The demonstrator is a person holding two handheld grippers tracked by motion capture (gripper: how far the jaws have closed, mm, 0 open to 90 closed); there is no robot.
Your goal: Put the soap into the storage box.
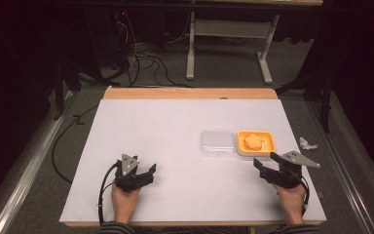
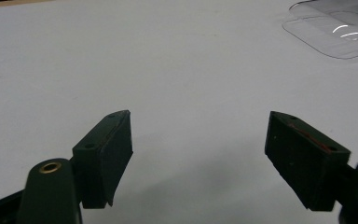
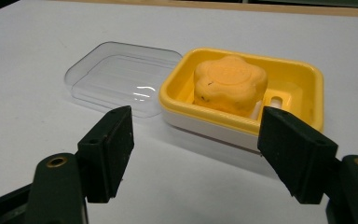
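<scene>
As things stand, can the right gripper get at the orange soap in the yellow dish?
Probably yes: the right gripper is open just before the yellow dish, the orange soap lies uncovered, and the clear lid rests aside.

Dim room, evenly lit white table (image 1: 175,146); soft shadows, mild blur.

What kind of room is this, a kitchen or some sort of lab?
Probably a lab or recording room, not a kitchen. A bare white table holds little but a soap dish and its clear lid, loose cables trail over the floor, and dark curtains close it in.

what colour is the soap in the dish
Orange, flower-shaped soap; clearest in the right gripper view.
</scene>
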